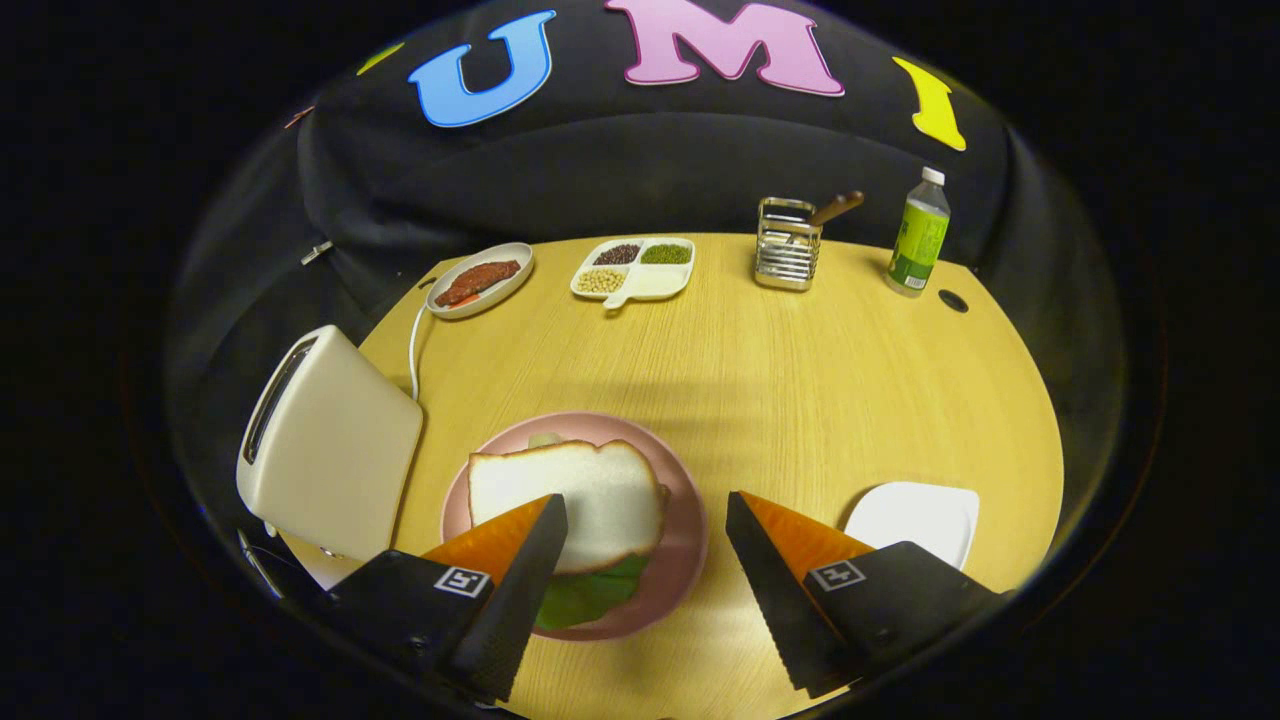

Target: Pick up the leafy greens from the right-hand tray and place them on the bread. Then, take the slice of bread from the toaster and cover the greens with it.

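Just ahead of the gripper point(640, 520), whose fingers are being held wide apart and empty, leafy greens point(585, 598) are being covered by a bread slice point(580, 495) on a pink plate point(685, 540). A toaster point(330, 450) is standing left, a white tray point(915, 520) right.

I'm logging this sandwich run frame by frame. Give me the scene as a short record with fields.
gripper: gripper with jaws open, holding nothing, above the table
pink plate: pink plate just ahead of the jaws
bread: slice of bread lying on top
greens: leafy greens peeking out under the bread's near edge
toaster: toaster beside the plate
right-hand tray: white tray, bare
task state: looks finished
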Action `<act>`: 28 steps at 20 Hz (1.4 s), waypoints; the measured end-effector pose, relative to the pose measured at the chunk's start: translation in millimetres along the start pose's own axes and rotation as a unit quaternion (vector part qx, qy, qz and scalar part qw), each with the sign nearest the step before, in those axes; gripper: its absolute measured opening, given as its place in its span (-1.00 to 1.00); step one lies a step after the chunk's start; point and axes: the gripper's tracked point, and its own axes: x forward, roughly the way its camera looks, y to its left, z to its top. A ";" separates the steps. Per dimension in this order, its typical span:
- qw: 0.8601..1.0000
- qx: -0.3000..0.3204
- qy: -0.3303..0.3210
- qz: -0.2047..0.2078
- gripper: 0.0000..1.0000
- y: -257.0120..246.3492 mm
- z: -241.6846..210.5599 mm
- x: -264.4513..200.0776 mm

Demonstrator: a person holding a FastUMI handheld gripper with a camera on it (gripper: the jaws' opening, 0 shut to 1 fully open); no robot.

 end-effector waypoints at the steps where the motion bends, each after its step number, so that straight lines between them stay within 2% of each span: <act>1: 1.000 -0.010 -0.020 0.000 0.99 -0.9 11.4 -12.0; 6: 0.989 -0.071 -0.131 -0.008 0.98 -3.7 68.4 -91.2; 10: 0.971 -0.047 -0.233 -0.019 0.98 -5.8 112.8 -163.2; 13: 0.955 -0.039 -0.291 -0.046 0.97 -22.0 131.7 -215.4; 16: 0.933 -0.034 -0.346 -0.095 0.96 -50.7 146.7 -260.8; 21: 0.928 0.007 -0.352 -0.120 0.96 -74.9 126.7 -292.4; 28: 0.931 0.023 -0.340 -0.128 0.97 -89.9 111.2 -289.5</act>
